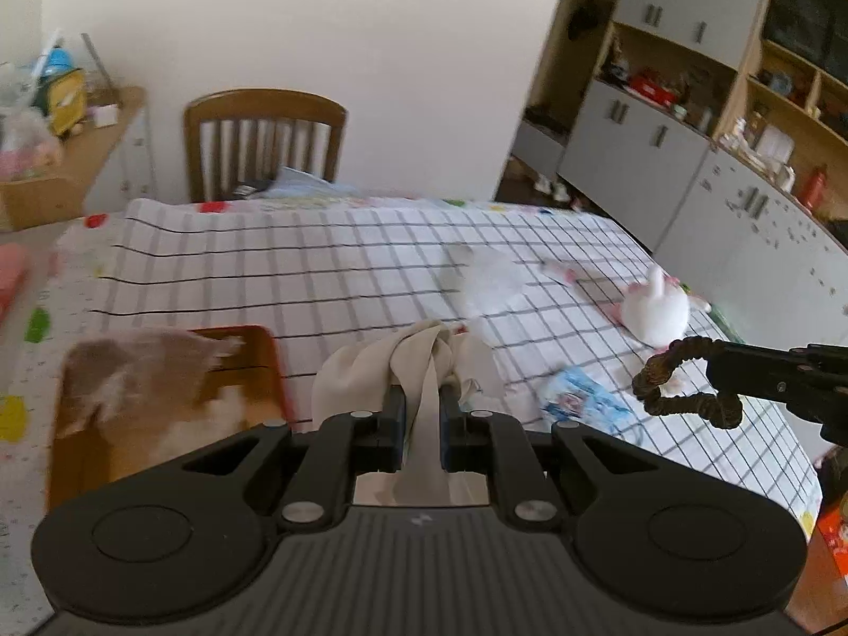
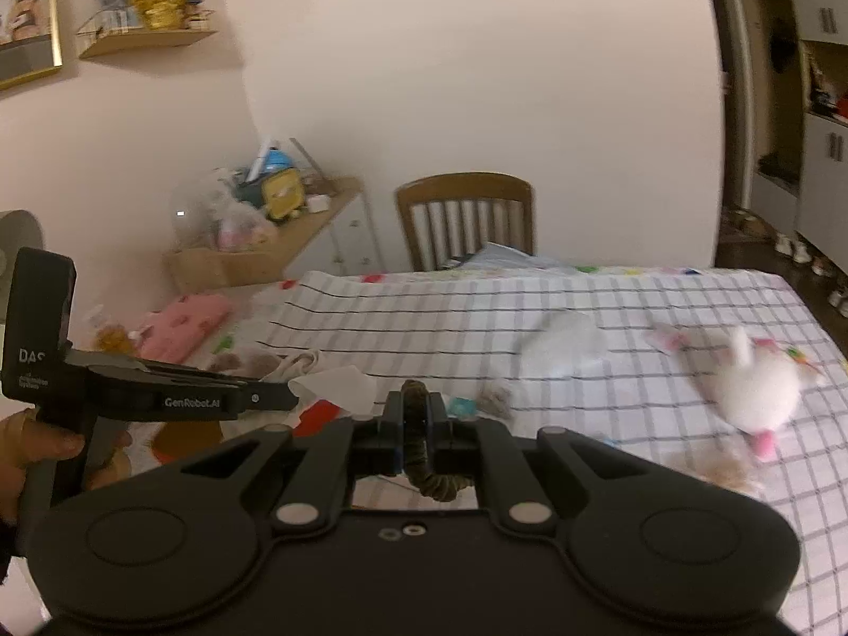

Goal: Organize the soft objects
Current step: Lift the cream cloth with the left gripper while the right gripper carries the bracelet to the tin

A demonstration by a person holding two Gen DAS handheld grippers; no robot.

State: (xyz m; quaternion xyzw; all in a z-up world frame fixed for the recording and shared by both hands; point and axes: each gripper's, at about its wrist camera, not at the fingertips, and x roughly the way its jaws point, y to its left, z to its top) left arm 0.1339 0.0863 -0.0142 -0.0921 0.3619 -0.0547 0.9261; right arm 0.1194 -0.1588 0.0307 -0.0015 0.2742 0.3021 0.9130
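Observation:
My left gripper [image 1: 423,397] is shut on a beige cloth [image 1: 418,365] and holds it above the checked tablecloth [image 1: 318,265], just right of an orange tray [image 1: 265,365] that holds a brown furry toy [image 1: 132,371]. My right gripper [image 2: 416,403] is shut on a dark brown scrunchie [image 2: 416,418]; it shows in the left wrist view [image 1: 683,376] at the right. A white plush rabbit [image 1: 657,310] lies on the table's right side, also in the right wrist view [image 2: 752,387]. A white soft item [image 1: 487,275] lies mid-table.
A blue-white packet [image 1: 577,397] lies near the front. A wooden chair [image 1: 265,138] stands at the far edge. A pink cushion [image 2: 185,323] lies at the table's left. A cluttered side shelf [image 2: 254,222] and cabinets [image 1: 689,159] flank the table.

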